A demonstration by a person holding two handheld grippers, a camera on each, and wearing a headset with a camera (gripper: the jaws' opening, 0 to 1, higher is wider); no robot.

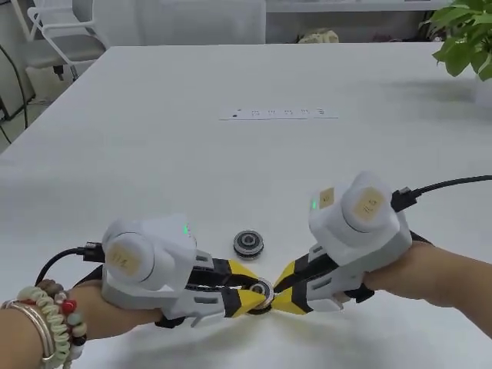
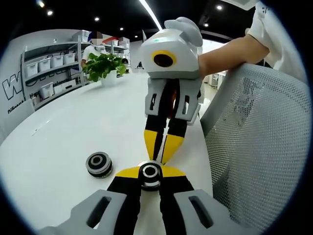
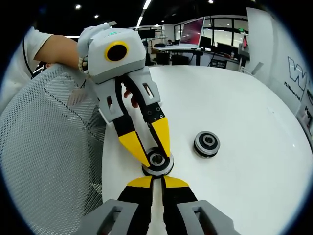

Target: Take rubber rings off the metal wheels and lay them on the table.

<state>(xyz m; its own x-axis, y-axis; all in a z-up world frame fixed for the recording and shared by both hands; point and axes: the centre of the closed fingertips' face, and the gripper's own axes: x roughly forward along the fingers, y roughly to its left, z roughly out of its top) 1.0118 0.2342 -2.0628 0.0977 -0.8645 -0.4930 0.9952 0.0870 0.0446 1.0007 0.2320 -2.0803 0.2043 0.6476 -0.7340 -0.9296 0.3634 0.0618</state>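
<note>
**Both grippers meet on one wheel at the near edge**

I have the left gripper (image 1: 250, 292) with its fingers pinching a small metal wheel (image 1: 260, 290) from both sides, low over the white tabletop (image 1: 231, 169) near its front edge. The right gripper (image 1: 278, 294) comes in from the opposite side. Its fingers are drawn close together with their yellow tips at that wheel's rim, and I cannot tell whether they nip anything.

A second wheel (image 1: 248, 243) lies flat on the tabletop just beyond the gripped one, apart from both grippers, with a dark band around its outside.

For writing, I can read a large white "W" (image 2: 11, 87) on the wall in the left gripper view; the smaller line under it is too blurred to read. A pale strip (image 1: 278, 114) further up the tabletop carries small marks I cannot make out. A potted plant (image 1: 465, 34) stands at the far right corner.
</note>
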